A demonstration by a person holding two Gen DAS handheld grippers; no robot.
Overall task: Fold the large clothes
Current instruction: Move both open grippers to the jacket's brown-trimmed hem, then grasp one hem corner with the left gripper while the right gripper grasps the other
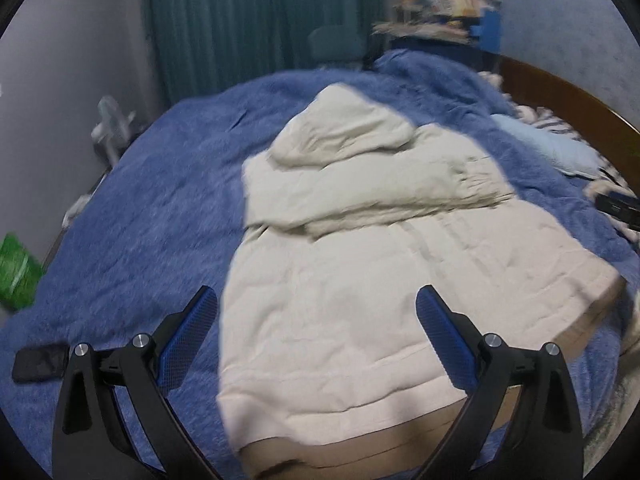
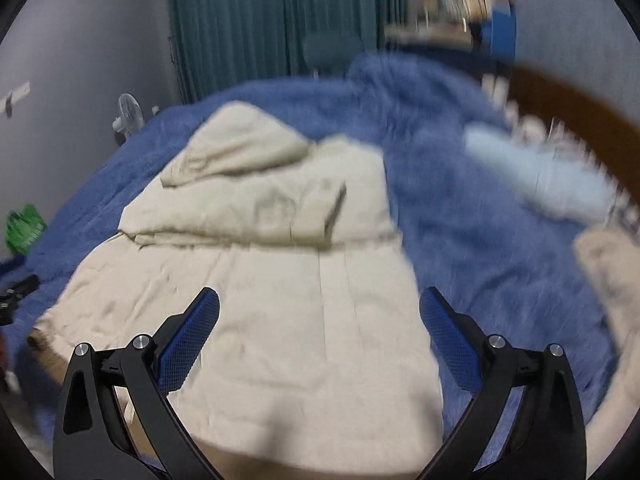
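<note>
Cream hooded jacket (image 1: pixel 360 264) lies spread on the blue blanket (image 1: pixel 140 208) covering the bed, hood (image 1: pixel 344 132) at the far end, one sleeve (image 1: pixel 400 196) folded across the chest, hem nearest. Left hand-held gripper (image 1: pixel 316 308) hovers over the near hem, jaws wide apart, holding nothing. Right hand-held gripper (image 2: pixel 320 308) also over the jacket's lower half, jaws apart, empty. Black phone (image 1: pixel 40 362) on blanket near left. Pale blue pillow (image 1: pixel 552 148) far right by the wooden headboard (image 1: pixel 568 100). Teal curtain (image 1: pixel 248 20) behind; right view blurred.
</note>
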